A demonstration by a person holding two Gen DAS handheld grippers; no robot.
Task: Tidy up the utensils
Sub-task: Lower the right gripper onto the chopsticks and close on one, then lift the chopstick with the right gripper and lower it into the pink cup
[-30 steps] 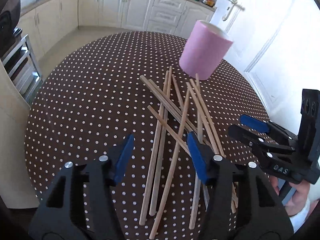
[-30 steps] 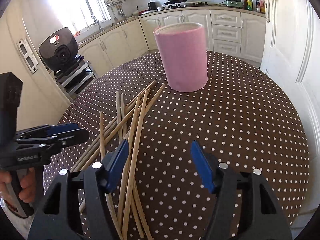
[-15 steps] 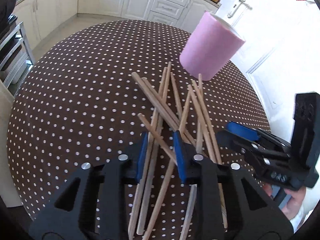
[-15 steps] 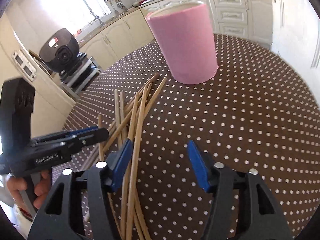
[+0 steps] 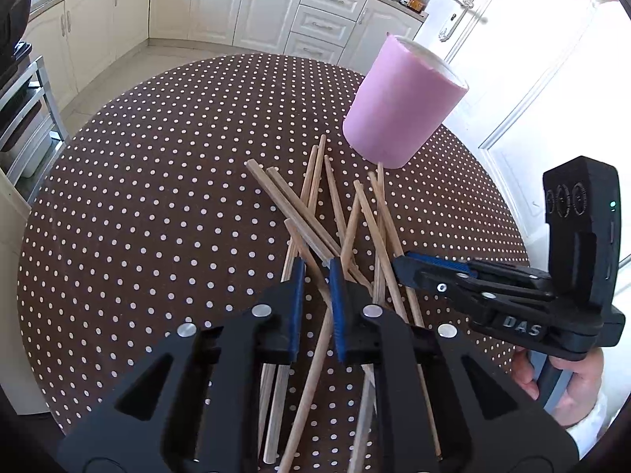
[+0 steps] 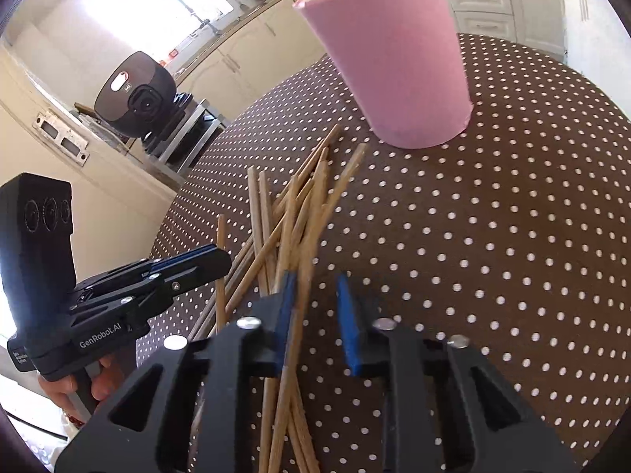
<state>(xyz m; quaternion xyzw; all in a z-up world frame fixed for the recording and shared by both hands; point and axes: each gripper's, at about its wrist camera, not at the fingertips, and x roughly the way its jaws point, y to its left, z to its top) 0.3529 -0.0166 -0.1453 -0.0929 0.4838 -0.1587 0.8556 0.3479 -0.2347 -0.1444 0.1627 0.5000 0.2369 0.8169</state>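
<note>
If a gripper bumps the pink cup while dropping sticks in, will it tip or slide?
The pink cup stands upright on the dotted tablecloth, tall against its base, so a knock near the rim would probably tip it. It looks light, maybe foam-wrapped, so a low push likely slides it. The wooden sticks lying at its foot may snag it.

Both views are taken from just behind a tool, angled steeply down and close over the table (image 5: 157, 197). The chopsticks (image 5: 311, 213) and pink cup (image 6: 394, 67) are shared, and each view is crossed by the opposite tool.
</note>
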